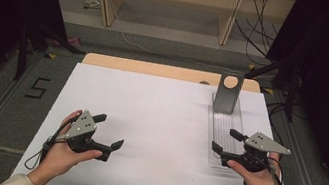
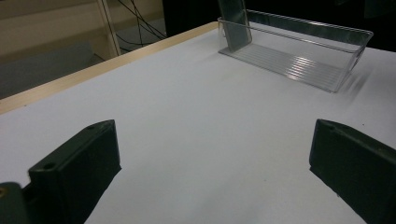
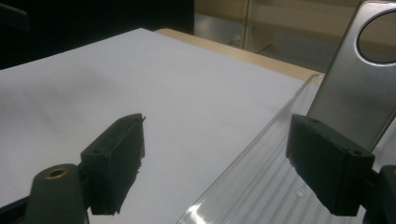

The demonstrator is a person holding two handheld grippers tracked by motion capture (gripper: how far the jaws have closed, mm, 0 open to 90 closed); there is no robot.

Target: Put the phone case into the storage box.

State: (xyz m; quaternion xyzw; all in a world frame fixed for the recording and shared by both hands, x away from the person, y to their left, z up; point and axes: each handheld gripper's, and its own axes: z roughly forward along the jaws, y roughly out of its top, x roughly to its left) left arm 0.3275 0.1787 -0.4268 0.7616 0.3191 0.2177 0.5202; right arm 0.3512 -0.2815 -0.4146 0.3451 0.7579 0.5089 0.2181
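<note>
**Both grippers open, right one at the tray**

White desk (image 1: 157, 122), floor beside it marked "5" (image 1: 37, 87). Clear ribbed plastic tray (image 1: 224, 128) lies at right side of desk; grey metal plate (image 1: 228, 93) with round hole stands at its far end. Right gripper (image 1: 224, 140): jaws apart, straddling tray's near wall. Left gripper (image 1: 109, 131): jaws apart, over bare desk, well apart from tray.

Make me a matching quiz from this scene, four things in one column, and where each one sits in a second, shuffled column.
Things:
1. left gripper
2. right gripper
3. clear tray
4. metal plate with a round hole

Places:
A. standing upright at the tray's far end
B. lying lengthwise on the table's right side
C. open, above the bare white table on the left
D. open, at the tray's near end

Pairs: 1-C, 2-D, 3-B, 4-A
</note>
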